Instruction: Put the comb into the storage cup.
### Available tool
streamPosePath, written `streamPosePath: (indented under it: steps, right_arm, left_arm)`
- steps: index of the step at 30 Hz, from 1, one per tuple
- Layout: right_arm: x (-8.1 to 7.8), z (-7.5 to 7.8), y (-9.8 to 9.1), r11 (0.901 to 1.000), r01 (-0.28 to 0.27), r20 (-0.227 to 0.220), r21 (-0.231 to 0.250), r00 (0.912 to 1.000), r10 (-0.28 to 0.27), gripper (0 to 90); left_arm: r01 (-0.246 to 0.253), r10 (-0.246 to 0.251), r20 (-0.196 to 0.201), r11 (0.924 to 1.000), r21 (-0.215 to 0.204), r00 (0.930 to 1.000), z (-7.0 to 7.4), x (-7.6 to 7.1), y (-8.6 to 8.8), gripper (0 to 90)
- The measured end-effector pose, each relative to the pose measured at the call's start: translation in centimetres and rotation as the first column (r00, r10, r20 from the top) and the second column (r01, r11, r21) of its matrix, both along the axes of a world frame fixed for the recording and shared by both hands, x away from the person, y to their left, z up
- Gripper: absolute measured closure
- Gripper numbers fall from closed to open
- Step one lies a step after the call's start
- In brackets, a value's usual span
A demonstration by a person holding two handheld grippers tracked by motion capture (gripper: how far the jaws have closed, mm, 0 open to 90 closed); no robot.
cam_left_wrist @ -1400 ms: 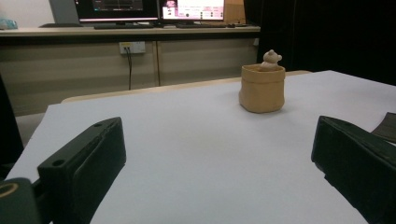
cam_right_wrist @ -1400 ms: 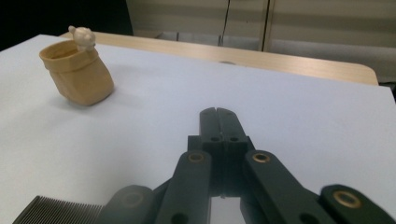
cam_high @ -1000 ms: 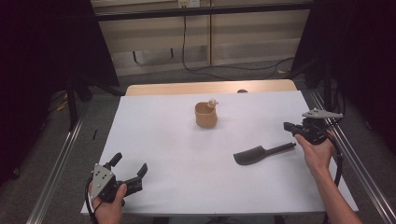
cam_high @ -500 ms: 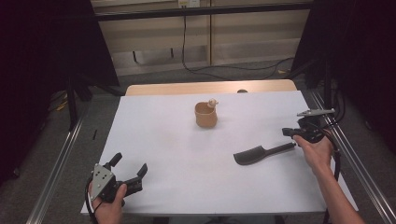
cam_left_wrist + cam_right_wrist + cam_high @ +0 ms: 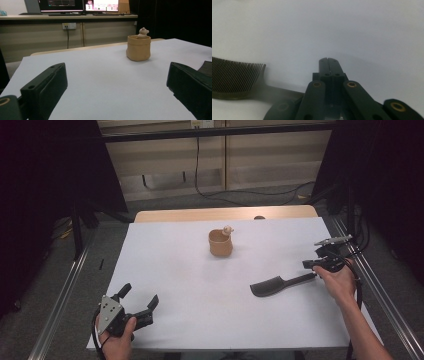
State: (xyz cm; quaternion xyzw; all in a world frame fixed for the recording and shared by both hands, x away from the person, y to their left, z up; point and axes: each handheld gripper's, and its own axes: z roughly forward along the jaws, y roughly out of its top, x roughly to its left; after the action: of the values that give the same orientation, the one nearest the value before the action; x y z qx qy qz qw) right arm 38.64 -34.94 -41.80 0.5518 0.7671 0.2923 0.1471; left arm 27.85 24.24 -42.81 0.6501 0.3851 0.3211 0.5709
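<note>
A black comb (image 5: 272,285) lies flat on the white table (image 5: 175,270), teeth end to the left and handle pointing right. My right gripper (image 5: 308,264) is shut just above the handle's right end; in the right gripper view the jaws (image 5: 328,60) press together with nothing between them, and the comb (image 5: 237,77) runs under the gripper at lower left. A tan cup (image 5: 220,244) with a small pale figure (image 5: 228,229) on its rim stands mid-table. My left gripper (image 5: 139,296) rests open at the front left, facing the cup (image 5: 138,47).
Metal rails (image 5: 60,300) run along both sides of the table, and a wooden strip (image 5: 225,213) borders its far edge. Cables hang by the far wall. White surface lies open between the left gripper and the cup.
My right gripper has sunk a little toward the comb's handle. The left gripper, the comb and the cup have stayed where they were.
</note>
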Motion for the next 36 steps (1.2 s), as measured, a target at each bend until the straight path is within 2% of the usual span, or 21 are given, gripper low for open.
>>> streamPosePath:
  steps: [12,30,36]
  right_arm:
    - [0.1,-1.0,-0.2,0.9997,-0.006,-0.047,-0.025,0.9989,0.004,90.0]
    - [-0.2,-1.9,-0.3,0.9986,-0.016,-0.079,-0.051,0.9968,0.012,90.0]
    - [-0.4,-1.9,-0.5,0.9989,-0.014,-0.086,-0.045,0.9962,0.01,90.0]
  left_arm:
    - [-0.002,0.002,0.001,1.0,0.009,1.0,0.0,0.0,0.1,3.4]
    - [0.002,-0.002,0.001,0.9999,0.011,1.0,0.1,0.0,0.2,3.3]
    - [0.009,-0.009,-0.001,0.9999,0.01,1.0,0.0,0.0,0.1,3.3]
